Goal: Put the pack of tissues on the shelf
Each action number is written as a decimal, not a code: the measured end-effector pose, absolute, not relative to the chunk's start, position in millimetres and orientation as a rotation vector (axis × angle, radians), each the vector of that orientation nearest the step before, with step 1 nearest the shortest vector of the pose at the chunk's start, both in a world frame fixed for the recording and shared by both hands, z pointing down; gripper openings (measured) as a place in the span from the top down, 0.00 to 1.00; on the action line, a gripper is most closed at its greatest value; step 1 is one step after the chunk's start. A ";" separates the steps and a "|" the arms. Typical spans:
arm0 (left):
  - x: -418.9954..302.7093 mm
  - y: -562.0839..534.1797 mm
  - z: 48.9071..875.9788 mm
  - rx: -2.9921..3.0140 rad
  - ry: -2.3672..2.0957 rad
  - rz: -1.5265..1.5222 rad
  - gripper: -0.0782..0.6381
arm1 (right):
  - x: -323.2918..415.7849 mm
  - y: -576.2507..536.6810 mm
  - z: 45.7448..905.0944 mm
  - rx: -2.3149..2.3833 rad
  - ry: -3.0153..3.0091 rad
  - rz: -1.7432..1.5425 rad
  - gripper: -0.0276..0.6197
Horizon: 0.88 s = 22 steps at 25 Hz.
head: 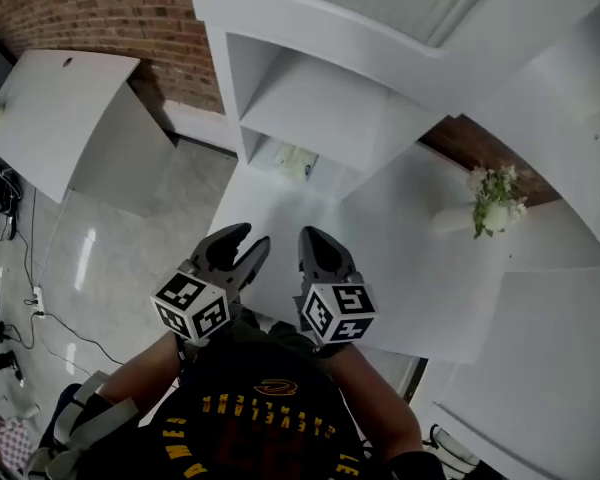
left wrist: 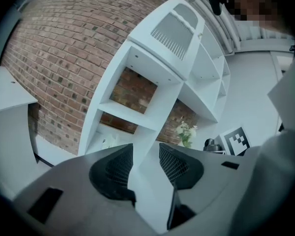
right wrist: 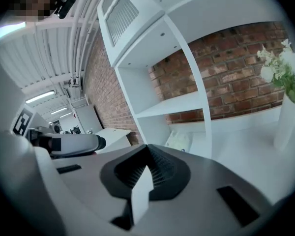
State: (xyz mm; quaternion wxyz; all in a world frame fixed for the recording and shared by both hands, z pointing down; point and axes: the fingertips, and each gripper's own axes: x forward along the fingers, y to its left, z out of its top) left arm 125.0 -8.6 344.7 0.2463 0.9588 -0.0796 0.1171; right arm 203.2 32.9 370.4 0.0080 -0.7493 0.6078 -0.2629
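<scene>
Hard to place along the task. Holding nothing in either hand: left gripper (head: 252,238) parted by a narrow gap, with only a white upright of the shelf seen through it; right gripper (head: 312,236) closed tip to tip on air. Held close in to the body, side by side, well short of the white shelf unit (head: 310,108).

Straight ahead of the jaws, in the lowest compartment at tabletop level, a small pale packet leaning toward the back, probably the pack of tissues (right wrist: 179,140). Well apart from both grippers, and too small to identify for certain. If truly the pack, then either already delivered, with nothing left but to back away, or waiting for a lift to a higher board. No telling which from here. In the second case, everything left to do: reach forward, grip, raise, set down.

Beneath the grippers, a plain white tabletop (head: 380,238), smooth and matt, running forward to the foot of the shelf. Right of the right gripper and farther along that top, a white vase of pale flowers (head: 495,203). Behind the shelf, a red brick wall (head: 110,8). Left of the left gripper and lower down, a glossy grey floor (head: 130,258) catching the lights, a white side table (head: 50,108), and dark cables (head: 25,268) trailing near the edge of view.
</scene>
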 end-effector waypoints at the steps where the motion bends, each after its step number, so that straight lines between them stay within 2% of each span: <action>1: 122.7 -3.4 335.7 2.617 -0.207 0.303 0.66 | 201.0 37.2 362.0 -2.329 1.903 -0.806 0.95; 10: 113.9 25.9 258.8 2.681 -0.163 0.160 0.66 | 186.9 62.3 295.5 -2.210 1.906 -0.648 0.95; 22: 115.6 52.2 250.6 2.718 -0.104 0.162 0.66 | 165.8 75.9 253.9 -2.191 1.974 -0.430 0.95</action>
